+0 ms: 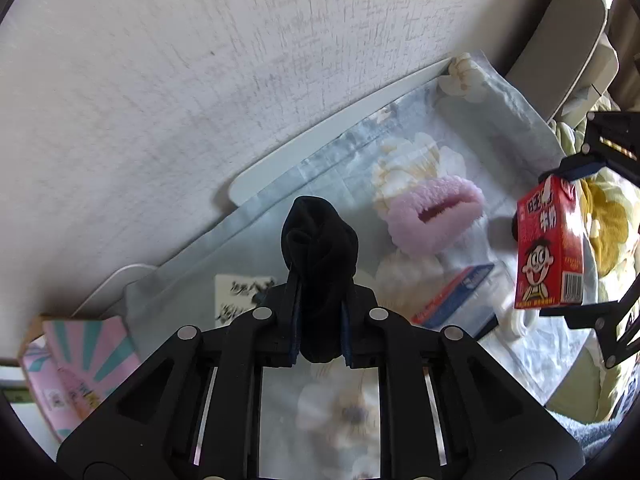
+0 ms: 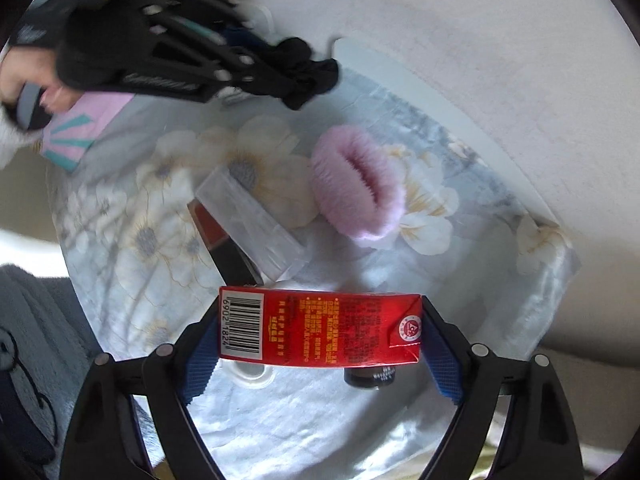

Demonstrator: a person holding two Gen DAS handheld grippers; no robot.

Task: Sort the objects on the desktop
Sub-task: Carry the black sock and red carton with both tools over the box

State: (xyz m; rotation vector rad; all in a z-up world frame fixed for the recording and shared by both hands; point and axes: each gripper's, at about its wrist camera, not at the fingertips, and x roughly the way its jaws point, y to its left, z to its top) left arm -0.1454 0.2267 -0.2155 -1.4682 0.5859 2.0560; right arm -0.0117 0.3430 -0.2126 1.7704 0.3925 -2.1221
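Observation:
My left gripper (image 1: 319,312) is shut on a bundled black sock (image 1: 319,240), lifted above the floral cloth (image 1: 332,168). From the right wrist view the same left gripper (image 2: 256,74) and black sock (image 2: 308,72) show at the upper left, with a hand behind. My right gripper (image 2: 318,336) is shut across the ends of a red milk carton (image 2: 320,326), held above the cloth. In the left wrist view the carton (image 1: 550,246) hangs at the right in the right gripper (image 1: 560,240). A fluffy pink sock roll (image 2: 356,184) lies on the cloth.
A clear plastic box (image 2: 252,220) lies over a red-and-dark flat pack (image 2: 216,228) mid-cloth. A pink-and-teal striped box (image 1: 80,360) stands at the left edge. A small black cylinder (image 2: 370,376) and a clear lid (image 2: 250,376) lie under the carton. The white wall (image 1: 160,80) is behind.

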